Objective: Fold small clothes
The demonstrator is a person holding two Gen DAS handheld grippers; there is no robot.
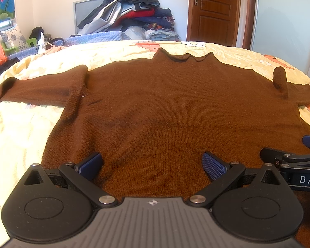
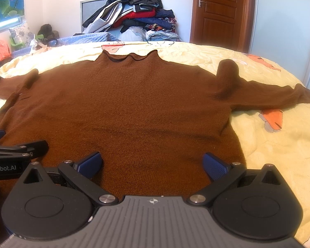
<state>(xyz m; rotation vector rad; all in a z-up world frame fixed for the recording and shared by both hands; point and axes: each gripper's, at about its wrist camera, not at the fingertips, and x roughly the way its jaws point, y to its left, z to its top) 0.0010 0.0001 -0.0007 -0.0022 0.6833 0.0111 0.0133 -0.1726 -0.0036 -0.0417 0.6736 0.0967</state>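
A brown knitted sweater (image 1: pixel 155 107) (image 2: pixel 134 107) lies flat on the bed, collar at the far side and both sleeves spread out sideways. My left gripper (image 1: pixel 153 165) hovers open over the hem, left of centre, with nothing between its blue pads. My right gripper (image 2: pixel 153 164) is open too, over the hem toward the right side, also empty. Each gripper shows at the edge of the other's view: the right gripper (image 1: pixel 295 155) and the left gripper (image 2: pixel 14 144).
A pale yellow bedspread (image 1: pixel 20 134) (image 2: pixel 279 155) with orange cartoon prints covers the bed. A tall pile of clothes (image 1: pixel 132 10) (image 2: pixel 134 8) sits at the far side. A wooden door (image 1: pixel 212 10) and a wardrobe stand at the back right.
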